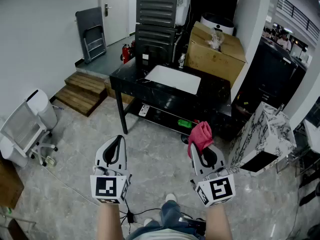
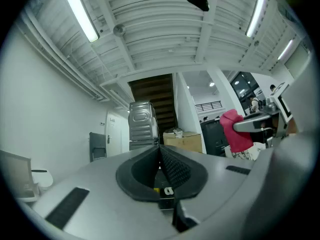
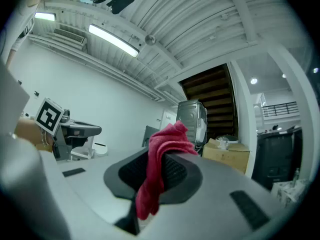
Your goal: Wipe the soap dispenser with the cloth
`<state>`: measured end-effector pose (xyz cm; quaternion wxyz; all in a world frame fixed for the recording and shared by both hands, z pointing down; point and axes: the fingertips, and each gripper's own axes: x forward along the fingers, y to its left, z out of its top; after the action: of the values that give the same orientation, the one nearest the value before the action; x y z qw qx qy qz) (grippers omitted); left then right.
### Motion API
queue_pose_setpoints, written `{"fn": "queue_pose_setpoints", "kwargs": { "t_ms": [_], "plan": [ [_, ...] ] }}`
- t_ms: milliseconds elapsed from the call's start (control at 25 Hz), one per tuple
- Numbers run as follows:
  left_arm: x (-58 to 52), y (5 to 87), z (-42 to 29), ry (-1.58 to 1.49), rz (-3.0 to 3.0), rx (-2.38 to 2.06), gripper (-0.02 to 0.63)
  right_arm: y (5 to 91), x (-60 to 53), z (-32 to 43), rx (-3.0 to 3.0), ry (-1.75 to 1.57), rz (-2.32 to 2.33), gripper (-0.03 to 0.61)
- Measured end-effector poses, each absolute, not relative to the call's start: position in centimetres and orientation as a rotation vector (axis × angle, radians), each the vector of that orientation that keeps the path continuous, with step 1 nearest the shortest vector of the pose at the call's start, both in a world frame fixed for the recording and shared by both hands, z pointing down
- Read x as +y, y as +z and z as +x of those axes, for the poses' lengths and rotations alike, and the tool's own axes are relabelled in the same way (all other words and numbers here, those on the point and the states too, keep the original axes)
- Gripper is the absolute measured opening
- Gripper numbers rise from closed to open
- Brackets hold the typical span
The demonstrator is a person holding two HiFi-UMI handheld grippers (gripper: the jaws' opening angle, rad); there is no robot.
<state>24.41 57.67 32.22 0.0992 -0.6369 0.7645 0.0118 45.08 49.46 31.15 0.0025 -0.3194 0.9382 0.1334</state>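
a black rectangular table (image 1: 127,77) bearing a white rectangular basin (image 1: 173,79) stands beside brown wooden steps (image 1: 82,91), a large cardboard box (image 1: 215,59) behind.

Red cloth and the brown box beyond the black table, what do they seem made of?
The cloth looks like soft, fuzzy fabric, maybe microfiber or terry: it folds and droops limply. The box looks like matte brown cardboard, with folded flaps on top.

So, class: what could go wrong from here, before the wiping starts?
The red fabric cloth is pinched by one fold in the fingers of the right gripper, with its ends loose; rubbing might drag it out. A thin dark cable on the floor could catch a foot.
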Motion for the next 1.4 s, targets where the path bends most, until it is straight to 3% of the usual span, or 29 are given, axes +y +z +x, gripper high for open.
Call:
{"fn": "queue_pose_setpoints", "kwargs": {
  "t_ms": [960,1400],
  "plan": [
    [37.5,33.9,25.1,-0.023,-1.768,2.420,0.014,33.2,26.1,45.1,2.988,0.293,-0.819,0.054],
    [32.7,34.3,17.3,0.009,-1.714,2.459,0.014,34.2,20.7,37.8,3.010,0.293,-0.764,0.055]
  ]
}}
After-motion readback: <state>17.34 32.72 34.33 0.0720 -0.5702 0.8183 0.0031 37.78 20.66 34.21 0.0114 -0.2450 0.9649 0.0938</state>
